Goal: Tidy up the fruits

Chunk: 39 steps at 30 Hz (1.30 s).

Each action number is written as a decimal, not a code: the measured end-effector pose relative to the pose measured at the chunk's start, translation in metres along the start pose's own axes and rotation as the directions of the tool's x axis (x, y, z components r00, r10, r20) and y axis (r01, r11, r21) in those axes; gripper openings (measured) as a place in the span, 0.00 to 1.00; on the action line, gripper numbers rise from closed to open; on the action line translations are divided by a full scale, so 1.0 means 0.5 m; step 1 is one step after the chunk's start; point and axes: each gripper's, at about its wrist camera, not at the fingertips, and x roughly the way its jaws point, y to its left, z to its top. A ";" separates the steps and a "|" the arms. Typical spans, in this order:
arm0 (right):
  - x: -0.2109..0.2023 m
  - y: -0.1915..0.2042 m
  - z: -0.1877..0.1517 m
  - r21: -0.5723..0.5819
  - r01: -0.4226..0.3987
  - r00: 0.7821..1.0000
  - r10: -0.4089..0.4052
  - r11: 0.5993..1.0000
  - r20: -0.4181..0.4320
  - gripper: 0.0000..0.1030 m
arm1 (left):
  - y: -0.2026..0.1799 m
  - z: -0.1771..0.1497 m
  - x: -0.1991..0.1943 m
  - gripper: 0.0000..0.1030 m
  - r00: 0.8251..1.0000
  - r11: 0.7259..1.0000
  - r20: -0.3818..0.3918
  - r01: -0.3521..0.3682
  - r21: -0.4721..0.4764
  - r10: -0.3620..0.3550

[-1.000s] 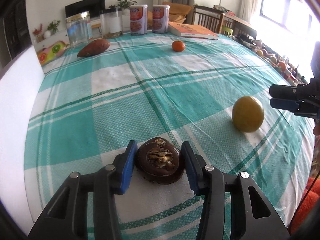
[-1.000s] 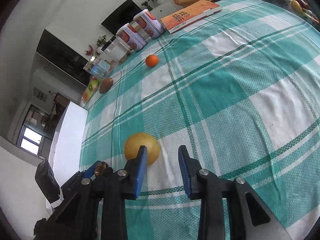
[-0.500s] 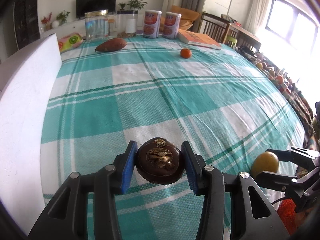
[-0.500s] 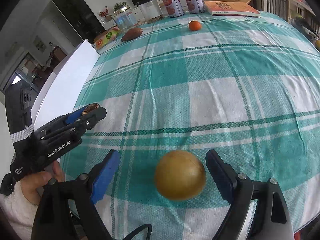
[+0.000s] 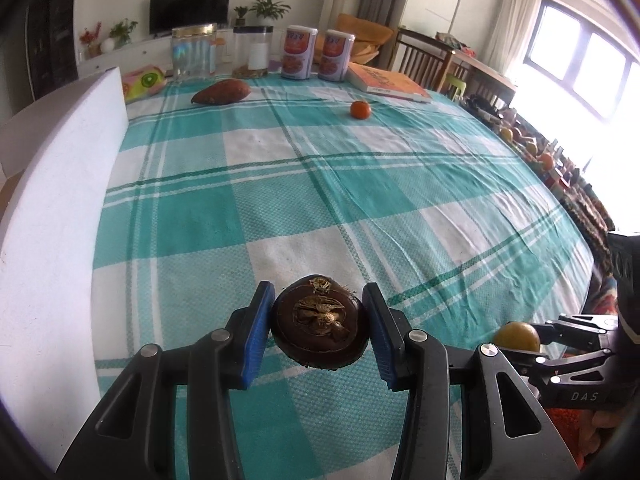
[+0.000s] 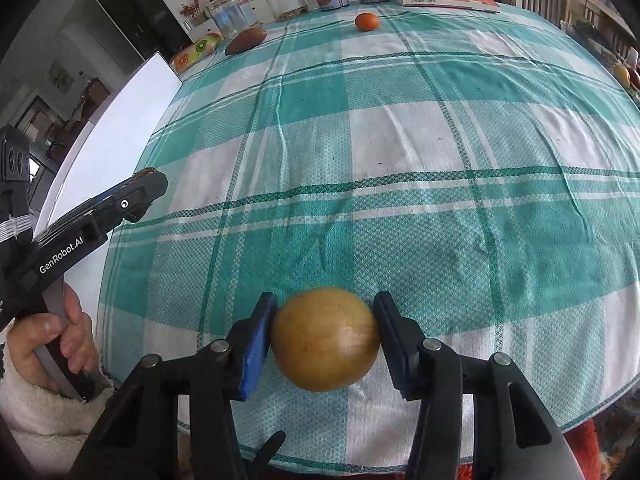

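Observation:
A dark brown round fruit (image 5: 320, 324) with a dried crown hangs a little above the checked tablecloth (image 5: 280, 184), and my left gripper (image 5: 318, 292) is shut on it. A yellow round fruit (image 6: 326, 340) sits between the blue pads of my right gripper (image 6: 326, 300), whose jaws are closing; both pads touch its sides near the table's front edge. In the left wrist view this yellow fruit (image 5: 516, 336) shows at the lower right. In the right wrist view the left gripper (image 6: 148, 184) is at the left, held by a hand (image 6: 72, 336).
A small orange (image 5: 360, 109) and a reddish sweet potato (image 5: 221, 92) lie at the far side. Behind them stand clear jars (image 5: 194, 54), two cans (image 5: 298, 54) and a book (image 5: 386, 82). A white board (image 5: 52, 208) runs along the left edge.
My right gripper swung over the yellow fruit, opened wide around it, then closed onto its sides. My left gripper rose and drew back with the brown fruit.

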 end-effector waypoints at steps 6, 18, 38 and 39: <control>-0.028 -0.009 -0.013 0.081 -0.058 0.998 0.056 0.995 0.036 0.48 | 0.001 -0.007 -0.058 0.45 0.996 0.995 0.000 0.089 -0.041 -0.090; -0.090 0.499 0.080 -0.348 -0.392 0.906 0.423 0.852 0.015 0.48 | 0.291 -0.027 -0.399 0.45 0.985 0.966 0.132 -0.074 -0.249 0.110; -0.058 0.585 0.070 -0.431 -0.183 0.909 0.319 0.884 0.268 0.98 | 0.411 -0.093 -0.361 0.83 0.916 0.854 0.035 -0.359 -0.376 0.400; -0.062 0.547 0.070 -0.396 -0.147 0.906 0.284 0.906 0.315 1.00 | 0.391 -0.080 -0.359 0.82 0.923 0.868 0.059 -0.334 -0.368 0.381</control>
